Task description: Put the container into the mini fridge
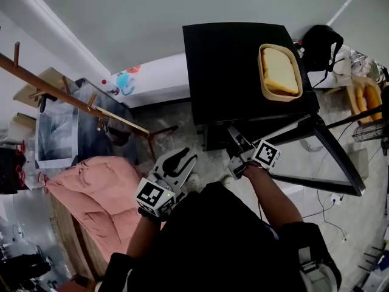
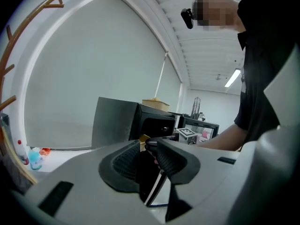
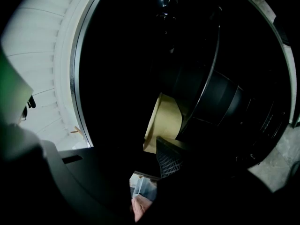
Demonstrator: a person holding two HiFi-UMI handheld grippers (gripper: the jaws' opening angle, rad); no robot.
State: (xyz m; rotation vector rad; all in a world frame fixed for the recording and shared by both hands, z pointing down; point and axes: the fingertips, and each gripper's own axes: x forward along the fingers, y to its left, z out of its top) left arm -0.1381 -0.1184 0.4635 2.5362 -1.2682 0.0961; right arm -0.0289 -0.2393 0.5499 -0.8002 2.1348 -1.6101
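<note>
the container point(image 1: 280, 72) sits on top of the fridge point(image 1: 222, 66), not inside yet. the door point(image 1: 322, 157) stands open, likely to clear the way. your right tongs point(image 1: 236, 140) reach into the dark opening, narrowed; whether they pinch anything i can't tell. your left tongs point(image 1: 182, 160) wait slightly apart, empty.

One mini fridge point(image 1: 237, 72), far. One container point(image 1: 280, 73) on top of it, toward the right. One open fridge door point(image 1: 338, 154), right. Two grippers, near: left gripper point(image 1: 184, 158), right gripper point(image 1: 234, 137). One pink quilt point(image 1: 100, 193), near left. One wooden rack point(image 1: 73, 99), left. One black bag point(image 1: 320, 44), far right. One small blue thing point(image 1: 123, 81) by the far wall, left of the fridge.
</note>
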